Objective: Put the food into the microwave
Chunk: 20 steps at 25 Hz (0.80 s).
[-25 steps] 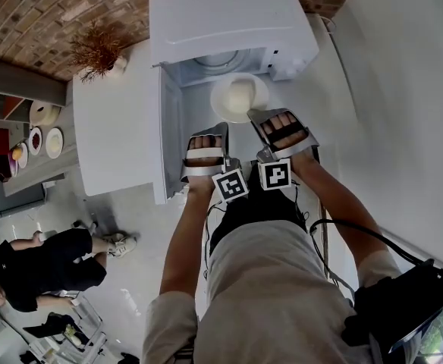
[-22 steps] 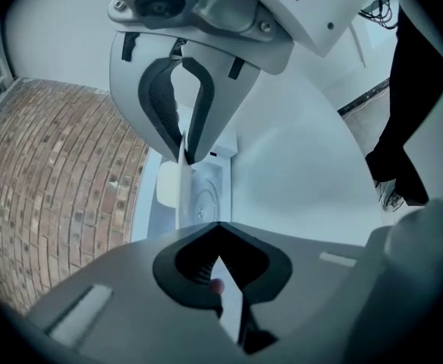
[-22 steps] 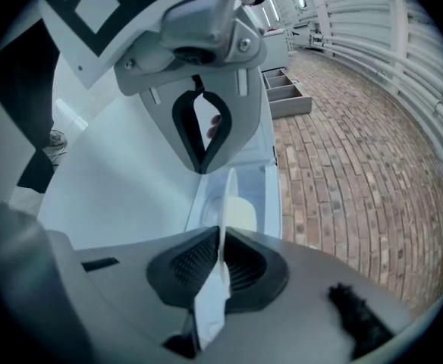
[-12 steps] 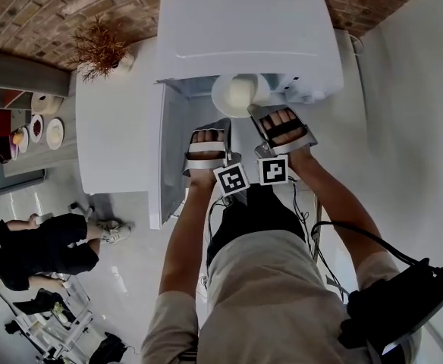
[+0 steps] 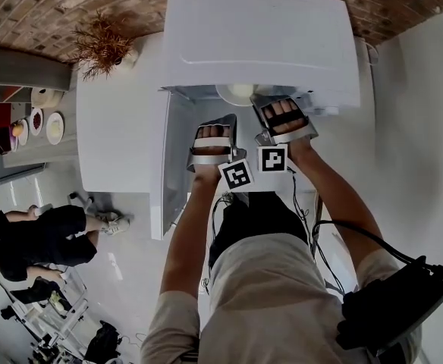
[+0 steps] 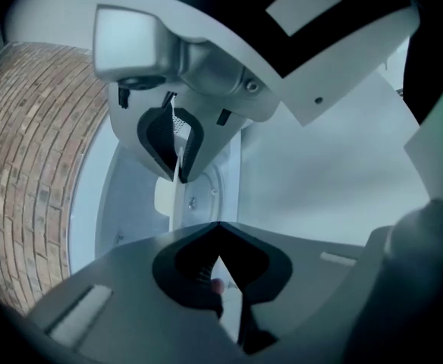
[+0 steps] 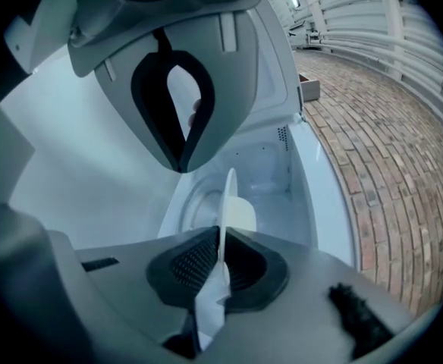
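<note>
A white plate [image 5: 237, 91] carrying a pale lump of food sits at the mouth of the open white microwave [image 5: 259, 36], mostly hidden under its top. My left gripper [image 5: 218, 121] and right gripper [image 5: 273, 106] are each shut on the plate's near rim. In the left gripper view the plate [image 6: 177, 184] shows edge-on between the jaws of the left gripper [image 6: 197, 202], with the food [image 6: 163, 196] beyond. In the right gripper view the right gripper [image 7: 202, 199] clamps the plate [image 7: 227, 196], the food [image 7: 241, 213] lies past it, and the glass turntable [image 7: 191, 212] is underneath.
The microwave door [image 5: 168, 165] hangs open to the left. The microwave stands on a white counter [image 5: 119, 127] with a dried plant [image 5: 104, 44] at its back. A brick wall runs behind. A shelf with plates [image 5: 43, 127] and a person in black [image 5: 39, 241] are far left.
Both grippers have carried the plate forward and slightly down into the microwave opening; the plate, fully visible before, is now mostly covered by the microwave's top.
</note>
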Tool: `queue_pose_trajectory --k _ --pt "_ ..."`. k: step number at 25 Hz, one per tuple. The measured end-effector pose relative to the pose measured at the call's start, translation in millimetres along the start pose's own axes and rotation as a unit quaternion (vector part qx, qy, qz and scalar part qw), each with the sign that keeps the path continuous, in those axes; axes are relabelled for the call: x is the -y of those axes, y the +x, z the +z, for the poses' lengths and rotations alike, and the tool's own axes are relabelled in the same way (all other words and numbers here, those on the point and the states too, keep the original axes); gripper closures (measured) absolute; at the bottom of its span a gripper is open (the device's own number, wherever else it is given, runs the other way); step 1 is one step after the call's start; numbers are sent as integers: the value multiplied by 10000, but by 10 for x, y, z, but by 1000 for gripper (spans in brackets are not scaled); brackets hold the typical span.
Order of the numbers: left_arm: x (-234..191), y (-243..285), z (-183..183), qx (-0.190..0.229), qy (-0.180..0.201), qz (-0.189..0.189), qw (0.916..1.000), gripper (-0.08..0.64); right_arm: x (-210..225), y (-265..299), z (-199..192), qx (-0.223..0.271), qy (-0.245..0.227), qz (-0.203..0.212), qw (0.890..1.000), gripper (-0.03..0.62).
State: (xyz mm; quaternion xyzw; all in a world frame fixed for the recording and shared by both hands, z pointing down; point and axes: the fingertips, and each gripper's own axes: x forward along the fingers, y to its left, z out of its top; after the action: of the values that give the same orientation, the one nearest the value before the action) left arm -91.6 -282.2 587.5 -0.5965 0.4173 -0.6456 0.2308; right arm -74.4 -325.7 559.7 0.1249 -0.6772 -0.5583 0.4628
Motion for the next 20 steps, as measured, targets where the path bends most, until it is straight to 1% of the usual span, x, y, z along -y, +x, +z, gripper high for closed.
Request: queue_pose_trajectory --k 4,6,13,20 --pt "-92 138 -69 -38 -48 38 10000 554 22 207 -30 -57 -81 39 9999 571" --pt "-125 207 -97 -54 -81 42 9999 554 8 297 -33 -53 -27 99 9999 571" --pt "-95 352 -153 -72 -141 -82 9998 554 -12 551 -47 -113 27 193 9997 571" --pt "-125 445 -188 -72 -192 -104 9997 554 -61 725 -73 -163 0 290 9994 569"
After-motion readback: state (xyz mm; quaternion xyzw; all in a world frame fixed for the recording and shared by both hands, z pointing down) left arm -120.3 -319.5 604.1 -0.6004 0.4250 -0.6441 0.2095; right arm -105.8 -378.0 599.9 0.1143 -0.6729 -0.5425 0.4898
